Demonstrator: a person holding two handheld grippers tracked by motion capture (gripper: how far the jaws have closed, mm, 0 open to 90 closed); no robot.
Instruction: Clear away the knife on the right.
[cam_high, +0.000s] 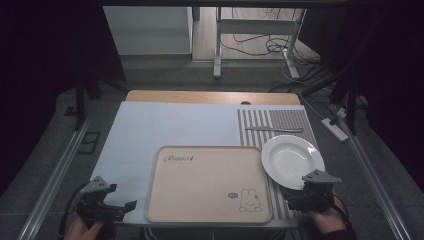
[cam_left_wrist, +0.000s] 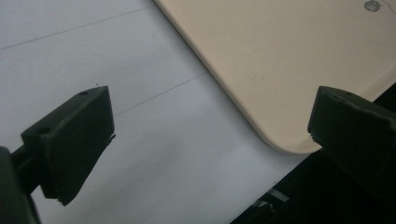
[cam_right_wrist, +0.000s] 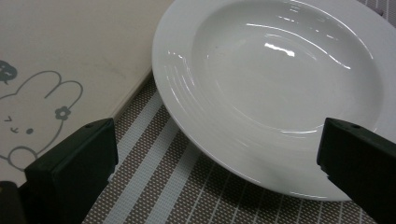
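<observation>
Grippers near table edge: my left gripper (cam_high: 117, 207) jaws released, over white mat (cam_left_wrist: 140, 140) beside tray (cam_high: 209, 184) corner. My right gripper (cam_high: 307, 192) jaws released, empty, just short of plate (cam_right_wrist: 280, 93). Plate on striped mat (cam_high: 277, 122), touching tray. Knife (cam_high: 274, 130) beyond.

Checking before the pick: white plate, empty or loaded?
Empty. The white plate sits upright on the striped mat; its bowl shows bare glaze and reflections.

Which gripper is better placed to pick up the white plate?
Right. The right gripper is just beside the white plate, jaws open toward its rim; the left gripper is beyond the tray.
</observation>
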